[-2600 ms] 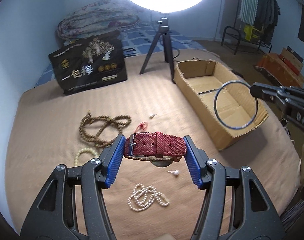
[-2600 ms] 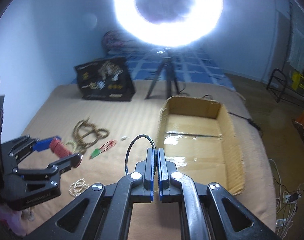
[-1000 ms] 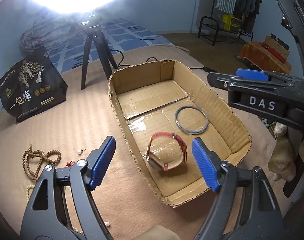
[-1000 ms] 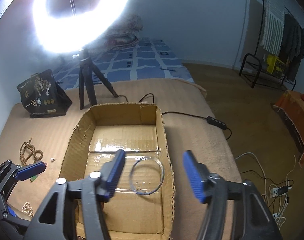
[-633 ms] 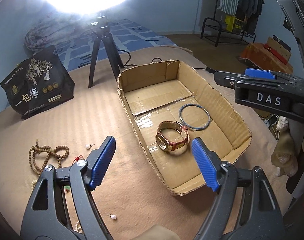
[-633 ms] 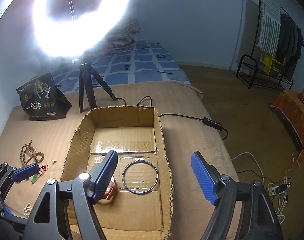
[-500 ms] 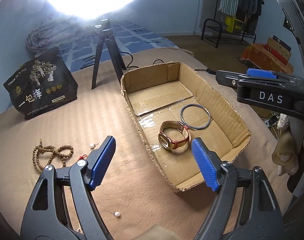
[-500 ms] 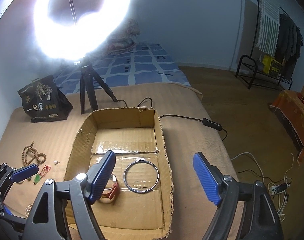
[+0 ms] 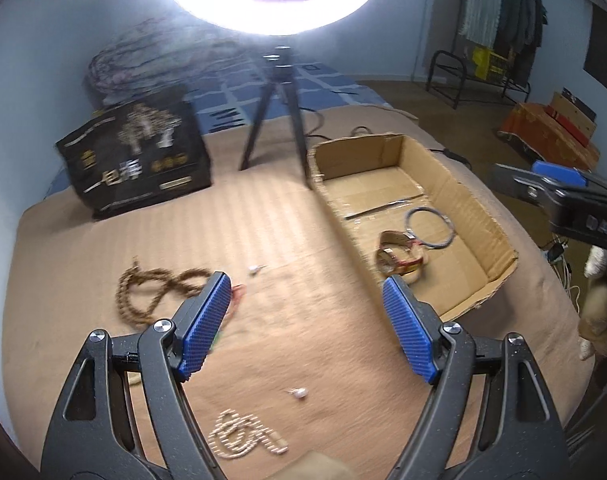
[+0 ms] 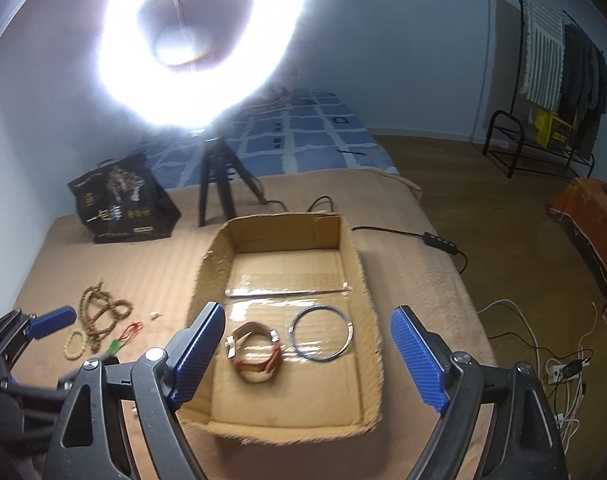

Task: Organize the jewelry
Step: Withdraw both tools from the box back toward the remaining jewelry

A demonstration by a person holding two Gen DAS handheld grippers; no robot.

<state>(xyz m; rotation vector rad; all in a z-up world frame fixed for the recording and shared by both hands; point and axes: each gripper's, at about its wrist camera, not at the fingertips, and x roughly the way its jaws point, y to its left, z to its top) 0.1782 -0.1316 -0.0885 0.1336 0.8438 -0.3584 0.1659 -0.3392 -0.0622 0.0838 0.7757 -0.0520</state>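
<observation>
Looking through the left wrist view, the left gripper (image 9: 305,330) stands with jaws apart and nothing between them, aimed at the bed cover (image 9: 83,240) where loose pieces remain: the brown bead strand (image 9: 151,292) lies just ahead and to its left, the pale bead strand (image 9: 243,436) below between the arms, and a small pearl piece (image 9: 299,393) beside it. The cardboard box (image 9: 499,240) lies off to the right, already holding the watch (image 9: 401,254) and the ring bangle (image 9: 431,226). In the right wrist view, the right gripper (image 10: 307,354) is opening, empty, directly over the box. Judged from this, the left hand is nearer the remaining jewelry; the brown strand's length runs roughly across its jaws.
</observation>
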